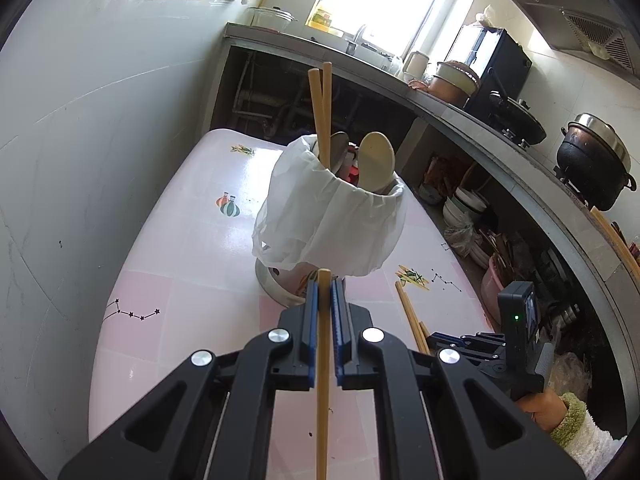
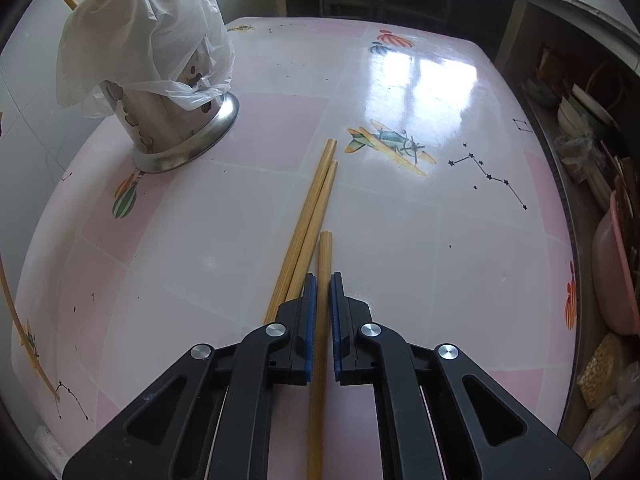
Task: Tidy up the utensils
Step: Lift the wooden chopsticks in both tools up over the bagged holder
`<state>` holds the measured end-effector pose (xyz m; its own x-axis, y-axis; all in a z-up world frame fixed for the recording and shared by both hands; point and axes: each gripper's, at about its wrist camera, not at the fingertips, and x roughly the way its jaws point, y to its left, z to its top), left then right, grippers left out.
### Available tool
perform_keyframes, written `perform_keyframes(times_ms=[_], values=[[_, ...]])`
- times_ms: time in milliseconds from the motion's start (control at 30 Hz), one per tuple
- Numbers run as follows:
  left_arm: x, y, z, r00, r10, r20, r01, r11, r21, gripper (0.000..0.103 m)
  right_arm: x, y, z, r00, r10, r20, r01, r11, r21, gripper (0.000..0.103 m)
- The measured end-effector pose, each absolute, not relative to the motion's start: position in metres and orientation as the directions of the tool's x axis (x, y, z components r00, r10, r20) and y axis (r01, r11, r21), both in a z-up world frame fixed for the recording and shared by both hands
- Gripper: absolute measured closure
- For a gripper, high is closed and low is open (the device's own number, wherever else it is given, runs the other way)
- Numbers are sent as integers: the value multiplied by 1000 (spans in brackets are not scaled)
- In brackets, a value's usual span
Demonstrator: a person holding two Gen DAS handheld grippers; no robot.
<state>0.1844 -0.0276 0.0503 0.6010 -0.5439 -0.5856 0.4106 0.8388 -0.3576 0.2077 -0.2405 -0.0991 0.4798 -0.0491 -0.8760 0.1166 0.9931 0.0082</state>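
From the left wrist, the left gripper (image 1: 324, 280) is clamped on a single chopstick (image 1: 323, 360) that runs straight along its fingers, tip pointing at the bag-lined utensil holder (image 1: 328, 216) just ahead — so that hand is the nearer one to the drop-off. Two chopsticks and a spoon already stand inside. From the right wrist, the right gripper (image 2: 323, 280) looks pinched shut on another chopstick (image 2: 322, 320), also lined up lengthwise with the fingers, though whether it's off the table (image 2: 400, 240) yet I can't quite tell. A loose pair (image 2: 312, 216) lies just left of it, touching — holder's well off to the upper left.
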Motion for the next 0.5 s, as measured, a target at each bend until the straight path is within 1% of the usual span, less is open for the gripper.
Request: perform_keyframes(times_ms=[100,233,500], values=[[184,-24,50,602,-560,-569,416,828,-375,97,205,-244,-87,491,-43,-870,142,989,31,98],[184,-17,50,602,-586,-543,429,811,-399,97,192,-248,-49,544,-56,-837,164,986,41,98],[181,-10,67,619,-618,-485,453,785,-422,97,163,-249,42,712,40,-701,138,971,195,98]])
